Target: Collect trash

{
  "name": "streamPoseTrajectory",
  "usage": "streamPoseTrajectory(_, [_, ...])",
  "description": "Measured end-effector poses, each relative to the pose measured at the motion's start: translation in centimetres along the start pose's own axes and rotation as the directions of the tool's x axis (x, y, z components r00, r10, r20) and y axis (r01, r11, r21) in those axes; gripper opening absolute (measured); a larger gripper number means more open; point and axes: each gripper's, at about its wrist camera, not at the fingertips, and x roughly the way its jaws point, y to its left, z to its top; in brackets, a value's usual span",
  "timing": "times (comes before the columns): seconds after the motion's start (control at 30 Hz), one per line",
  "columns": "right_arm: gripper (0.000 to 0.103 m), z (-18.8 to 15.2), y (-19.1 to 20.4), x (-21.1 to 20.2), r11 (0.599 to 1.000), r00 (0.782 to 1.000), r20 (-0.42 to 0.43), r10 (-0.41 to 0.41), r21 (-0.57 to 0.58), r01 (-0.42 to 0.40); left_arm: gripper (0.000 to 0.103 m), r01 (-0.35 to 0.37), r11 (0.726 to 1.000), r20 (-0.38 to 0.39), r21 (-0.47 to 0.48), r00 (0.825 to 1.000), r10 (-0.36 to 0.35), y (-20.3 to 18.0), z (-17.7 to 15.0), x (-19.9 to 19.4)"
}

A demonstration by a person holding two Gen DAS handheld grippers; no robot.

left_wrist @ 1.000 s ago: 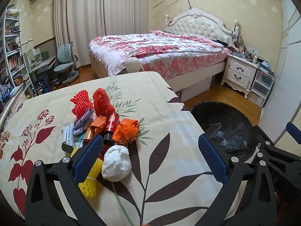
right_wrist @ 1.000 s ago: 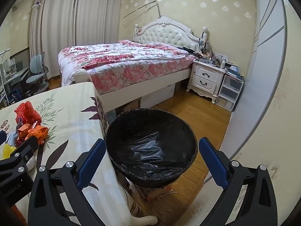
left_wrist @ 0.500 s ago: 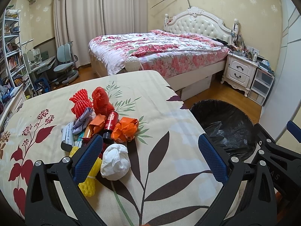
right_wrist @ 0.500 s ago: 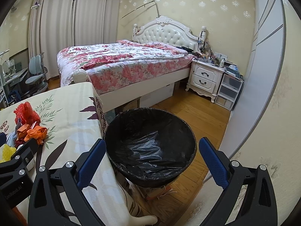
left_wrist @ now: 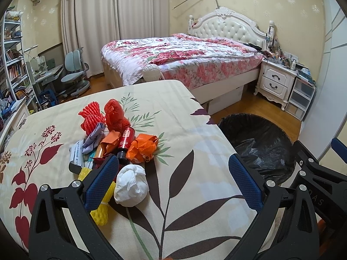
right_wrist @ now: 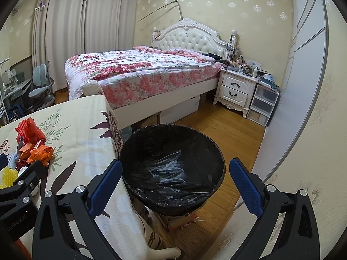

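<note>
The table (left_wrist: pixel 195 169) is bare to the right of the trash pile (left_wrist: pixel 112 143), so a gripper can pass there to the table edge. Beside this edge the trash bin (right_wrist: pixel 171 169) stands open, with nothing above its mouth. The white paper ball (left_wrist: pixel 131 185) lies nearest; behind it the pieces seem to touch, leaving little room between them.

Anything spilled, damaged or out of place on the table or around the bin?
Nothing stands out. The trash pile sits together on the tablecloth, nothing has fallen to the floor, and the lined bin stands upright beside the table.
</note>
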Motion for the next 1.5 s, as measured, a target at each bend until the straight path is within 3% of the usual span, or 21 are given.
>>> streamPoseTrajectory(1.17, [0.096,0.1,-0.3,-0.1,1.000,1.000,-0.003,0.003,0.005,-0.003,0.098,0.013,1.000,-0.024,0.027,1.000,-0.013,-0.5,-0.5,0.4])
streamPoseTrajectory(1.3, [0.096,0.1,-0.3,0.0,1.000,1.000,-0.004,0.002,0.004,-0.002,0.092,0.007,1.000,-0.034,0.027,0.999,-0.006,-0.5,-0.6,0.5])
streamPoseTrajectory(1.5, [0.096,-0.5,-0.6,-0.7,1.000,1.000,-0.013,0.012,0.001,-0.012,0.092,-0.001,1.000,-0.040,0.016,0.999,0.002,0.2,-0.7,0.4])
